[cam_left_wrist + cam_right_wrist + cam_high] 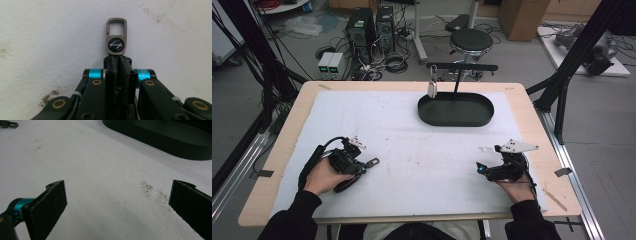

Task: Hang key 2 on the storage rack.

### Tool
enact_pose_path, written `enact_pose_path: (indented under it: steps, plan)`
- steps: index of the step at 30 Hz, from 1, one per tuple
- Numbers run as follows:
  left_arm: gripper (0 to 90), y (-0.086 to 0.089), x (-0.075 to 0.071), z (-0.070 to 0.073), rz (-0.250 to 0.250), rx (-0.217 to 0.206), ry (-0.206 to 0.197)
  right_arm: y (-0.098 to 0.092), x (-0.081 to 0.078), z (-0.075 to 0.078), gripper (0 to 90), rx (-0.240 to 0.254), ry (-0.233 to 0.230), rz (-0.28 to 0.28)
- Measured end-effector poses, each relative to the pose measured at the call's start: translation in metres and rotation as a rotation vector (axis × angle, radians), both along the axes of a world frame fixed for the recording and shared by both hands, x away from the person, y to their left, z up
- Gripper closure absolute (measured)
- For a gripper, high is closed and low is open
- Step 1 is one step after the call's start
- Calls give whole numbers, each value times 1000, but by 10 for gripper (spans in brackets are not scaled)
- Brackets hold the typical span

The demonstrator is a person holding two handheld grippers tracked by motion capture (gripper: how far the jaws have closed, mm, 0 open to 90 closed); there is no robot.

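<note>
A metal keychain clip (116, 37) with a dark round emblem lies on the white mat, and its near end sits between the pads of my left gripper (117, 60). That gripper is shut on the clip. From above, the clip (372, 162) sticks out to the right of my left gripper (362, 166) at the mat's front left. My right gripper (481, 168) rests at the front right, and its jaws (117, 202) stand wide open over bare mat with nothing between them.
A black oval tray (456, 112) sits at the back centre, and its edge (160, 142) lies ahead of the right gripper. A black stand (462, 66) rises behind it, with another keychain (432, 87) hanging from its bar. The white mat (412, 135) covers the wooden table.
</note>
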State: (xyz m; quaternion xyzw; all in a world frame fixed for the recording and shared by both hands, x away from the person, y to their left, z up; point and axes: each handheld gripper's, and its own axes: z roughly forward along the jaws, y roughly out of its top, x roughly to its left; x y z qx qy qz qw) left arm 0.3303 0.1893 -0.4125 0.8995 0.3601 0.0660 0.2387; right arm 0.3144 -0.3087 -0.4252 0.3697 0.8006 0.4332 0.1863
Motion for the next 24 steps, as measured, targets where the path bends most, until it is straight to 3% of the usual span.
enact_pose_path:
  steps: [4,11,13,17,20,24]
  plan:
    - [836,2,1,5,5,-32,-15,1,0,0,8,-1,-5,7]
    - [836,1,5,22,-16,-30,-46,1,0,0,8,7,2,11]
    - [836,1,8,31,-12,-72,-63,2,0,0,8,9,2,15]
    - [836,-1,10,45,-27,-84,-124,3,1,0,8,6,1,17]
    - [836,0,11,50,-18,-125,-140,3,1,0,8,12,1,17]
    - [836,-4,15,54,-26,-110,-145,3,2,0,8,15,0,22]
